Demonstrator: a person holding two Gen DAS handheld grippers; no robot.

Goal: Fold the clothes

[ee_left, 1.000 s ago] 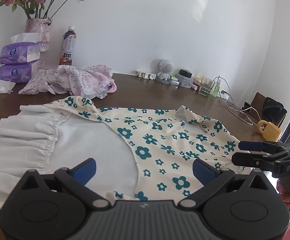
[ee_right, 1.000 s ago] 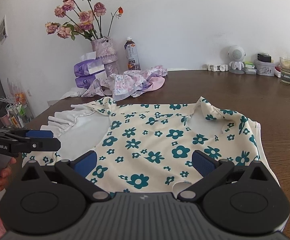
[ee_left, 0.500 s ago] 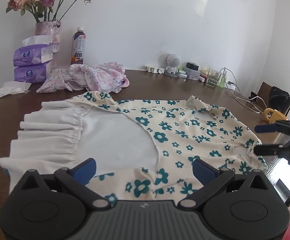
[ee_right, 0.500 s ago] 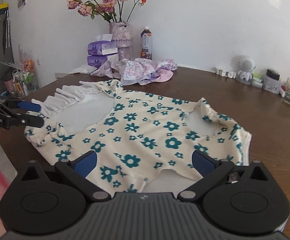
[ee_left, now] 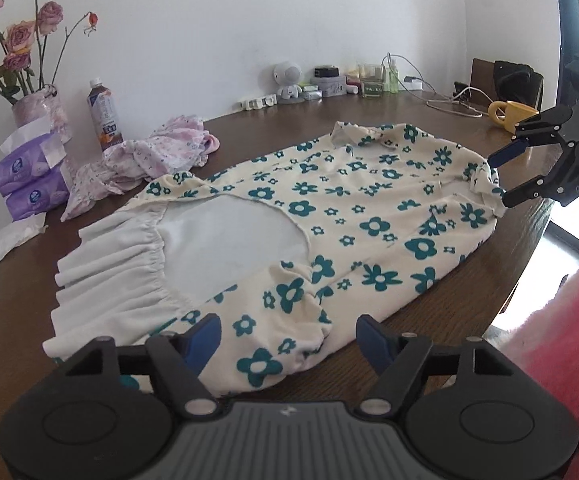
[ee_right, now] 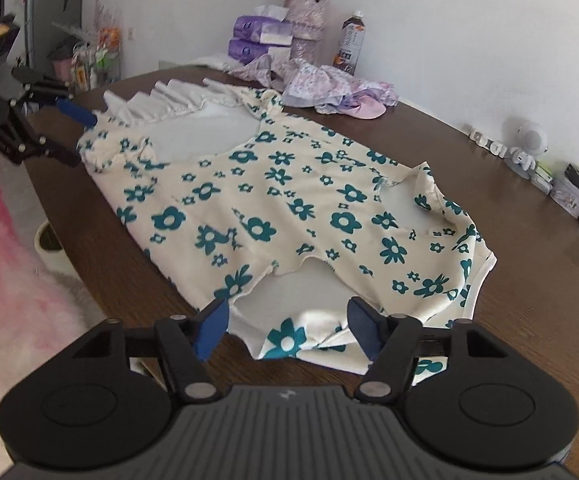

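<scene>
A cream garment with teal flowers point(ee_left: 369, 208) and a white ruffled end lies spread flat on the brown table point(ee_left: 289, 128). My left gripper point(ee_left: 289, 340) is open at the near edge beside the ruffled end, with the hem between its blue pads. In the right wrist view the garment point(ee_right: 289, 200) runs away from me. My right gripper point(ee_right: 289, 330) is open at the opposite end, a flowered flap between its pads. Each view shows the other gripper: the right gripper point(ee_left: 499, 180) straddles the far corner, and the left gripper point(ee_right: 83, 140) stands open at the ruffle corner.
A crumpled pink floral garment point(ee_left: 149, 156) lies behind, beside a bottle point(ee_left: 105, 116), purple tissue packs point(ee_left: 29, 184) and a vase of flowers point(ee_left: 41, 112). A yellow mug point(ee_left: 509, 114), cables and a small white toy point(ee_left: 287, 80) sit along the wall. A pink sleeve point(ee_left: 569, 320) is near the table edge.
Both grippers moved apart from the garment's front to its opposite ends and dropped lower. Each now has a garment corner between its open jaws.
</scene>
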